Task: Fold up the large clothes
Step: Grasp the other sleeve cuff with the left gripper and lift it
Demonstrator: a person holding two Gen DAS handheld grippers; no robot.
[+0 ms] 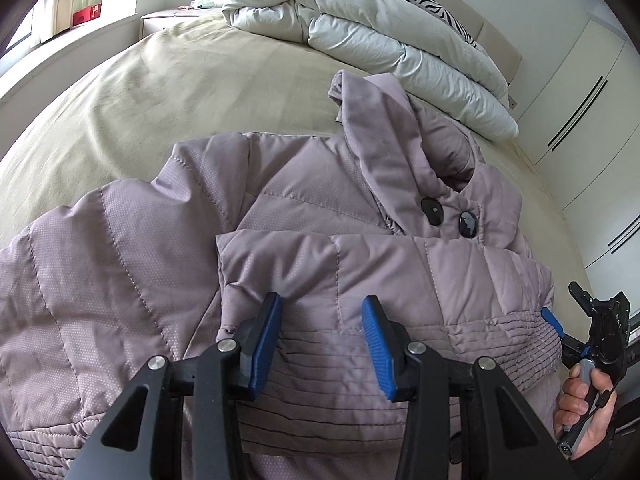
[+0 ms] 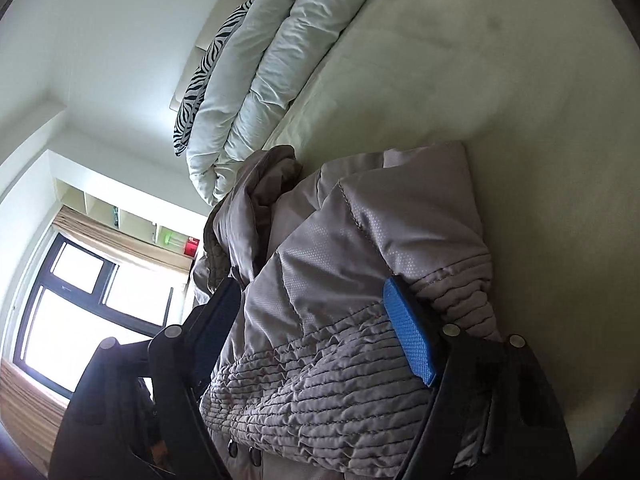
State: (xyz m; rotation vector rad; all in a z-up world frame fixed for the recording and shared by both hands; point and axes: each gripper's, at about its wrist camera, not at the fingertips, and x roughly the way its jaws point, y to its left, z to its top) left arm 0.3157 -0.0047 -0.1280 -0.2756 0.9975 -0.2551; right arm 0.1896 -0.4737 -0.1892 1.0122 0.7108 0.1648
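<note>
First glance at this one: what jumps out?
A puffy mauve jacket fills the near part of the bed, hood pointing toward a folded white duvet at the head end. The left gripper hovers open over its ribbed waist, while the right gripper has a thick bunch of the jacket between its jaws. Two dark buttons sit at the collar.

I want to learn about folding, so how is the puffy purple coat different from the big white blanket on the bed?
The quilted mauve padded coat lies spread near the grippers; the white puffy duvet is folded up at the far end of the bed. The coat has dark round buttons and a hood; the duvet has neither. The coat shows neat stitched lines; the duvet looks plain and crumpled. Both are soft, puffy, and rest on the beige bed sheet.
</note>
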